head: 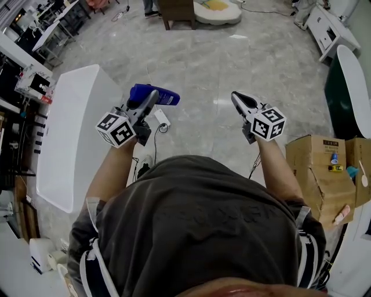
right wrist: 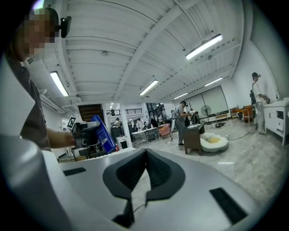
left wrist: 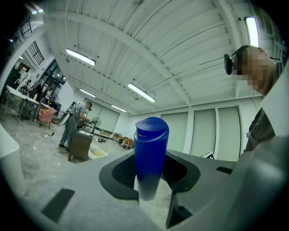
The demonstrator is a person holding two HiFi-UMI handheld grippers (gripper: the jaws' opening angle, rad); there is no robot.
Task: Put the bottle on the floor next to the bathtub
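My left tongs [head: 148, 101] are clamped on the blue bottle [head: 160, 96], which sits between the pads with its cap end pointing away from me, above the floor in the upper middle of the head view. My right tongs [head: 238, 99] are closed with nothing in them, well apart from the bottle at centre right. Below both is a glossy floor of pale grey marbled tile [head: 232, 52] that mirrors the ceiling lights. A large white block with rounded corners [head: 72, 133] fills the left of the frame. At the right edge stands a dark green tub with a white rim [head: 341, 93], and below it an open cardboard box [head: 316, 168] holding small items. A white plug block and its cable [head: 162, 119] lie on the tile just under my left tongs. At the top edge are a brown cabinet [head: 177, 14] and a round white cushion [head: 217, 11], and cluttered tables fill the upper left corner. The left gripper view shows a white beamed ceiling with strip lights [left wrist: 141, 92].
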